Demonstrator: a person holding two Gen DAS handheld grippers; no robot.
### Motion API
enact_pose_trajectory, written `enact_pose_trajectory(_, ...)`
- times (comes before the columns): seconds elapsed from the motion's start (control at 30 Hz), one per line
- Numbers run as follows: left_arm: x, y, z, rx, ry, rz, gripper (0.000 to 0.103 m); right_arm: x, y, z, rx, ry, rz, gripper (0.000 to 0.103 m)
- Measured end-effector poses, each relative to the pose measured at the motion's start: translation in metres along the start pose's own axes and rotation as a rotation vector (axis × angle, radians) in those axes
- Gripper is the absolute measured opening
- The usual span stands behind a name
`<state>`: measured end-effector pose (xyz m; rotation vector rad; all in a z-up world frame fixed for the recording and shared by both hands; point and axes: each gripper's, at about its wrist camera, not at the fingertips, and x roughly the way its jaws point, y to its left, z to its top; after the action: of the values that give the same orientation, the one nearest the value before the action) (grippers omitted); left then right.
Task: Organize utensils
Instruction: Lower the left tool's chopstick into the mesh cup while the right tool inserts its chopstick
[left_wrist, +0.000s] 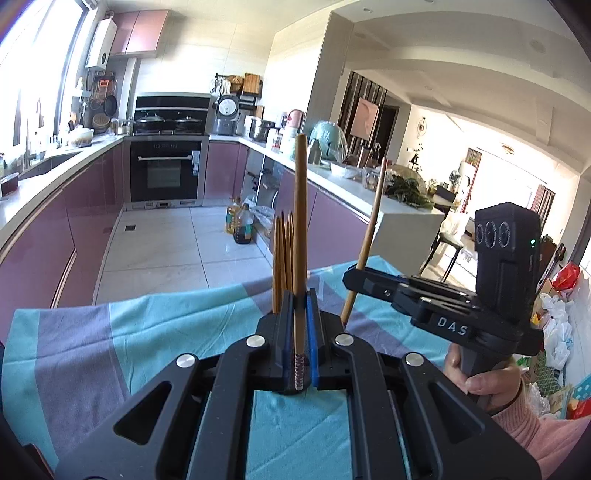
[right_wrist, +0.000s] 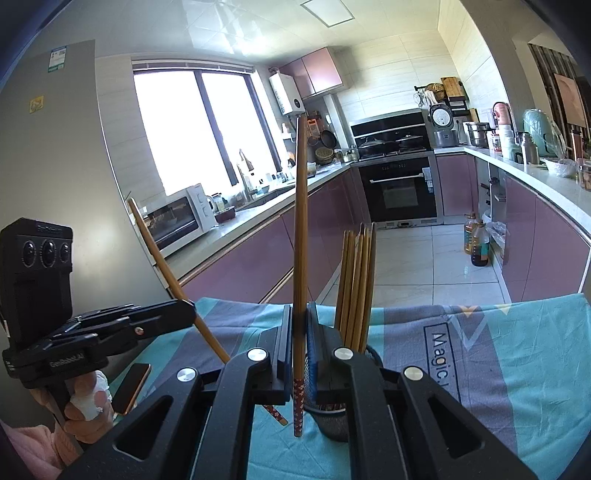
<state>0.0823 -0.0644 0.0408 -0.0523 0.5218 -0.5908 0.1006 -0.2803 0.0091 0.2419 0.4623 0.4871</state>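
Observation:
My left gripper is shut on a brown chopstick that stands upright, its patterned end low between the blue pads. Just behind it rises a bundle of several chopsticks. To the right, my right gripper grips a second chopstick, leaning slightly. In the right wrist view the right gripper is shut on its chopstick, red-patterned end down. The chopstick bundle stands in a dark cup, mostly hidden by the gripper. The left gripper holds its tilted chopstick.
A teal and grey cloth covers the table under both grippers. A phone lies on it at the left. Beyond the table edge are a tiled floor, purple cabinets, an oven and oil bottles.

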Motion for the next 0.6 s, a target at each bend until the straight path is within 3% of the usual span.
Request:
enact_pose_trajectory(0.3, 0.004, -0.009, 0.022, 0.010, -0.047, 0.003, 0.008, 0.011, -0.011, 0.014, 0.015, -0.032, -0.028, 0.006)
enact_pose_trajectory(0.6, 0.034, -0.014, 0.010, 0.029, 0.059, 0.023, 0.008, 0.032, -0.022, 0.004, 0.035, 0.009, -0.056, 0.006)
